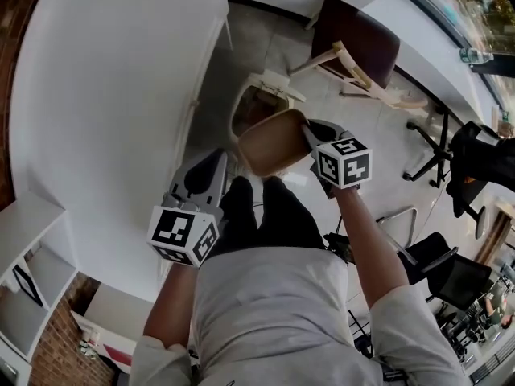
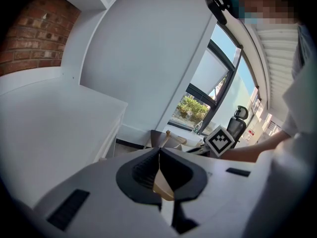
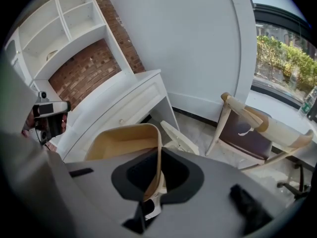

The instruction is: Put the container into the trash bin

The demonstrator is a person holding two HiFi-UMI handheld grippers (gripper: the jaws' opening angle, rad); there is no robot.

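Note:
The container (image 1: 273, 141) is a tan, shallow paper tray, tilted in the air just above the trash bin (image 1: 256, 107), which stands on the floor with its white lid up. My right gripper (image 1: 309, 133) is shut on the tray's right-hand rim. In the right gripper view that thin wall (image 3: 158, 152) stands pinched between the black pads, with the bin's lid (image 3: 179, 137) just beyond. My left gripper (image 1: 218, 159) hangs to the left of the tray, beside the desk edge. Its jaws (image 2: 159, 151) are shut with nothing between them, and a strip of the container (image 2: 163, 188) shows behind them.
A white desk (image 1: 113, 95) fills the left, its corner close to the bin. A wooden chair with a dark seat (image 1: 358, 51) stands behind the bin. Black office chairs (image 1: 459, 155) are at the right. White shelves (image 3: 54, 29) sit against a brick wall. The person's legs (image 1: 265, 215) are below the tray.

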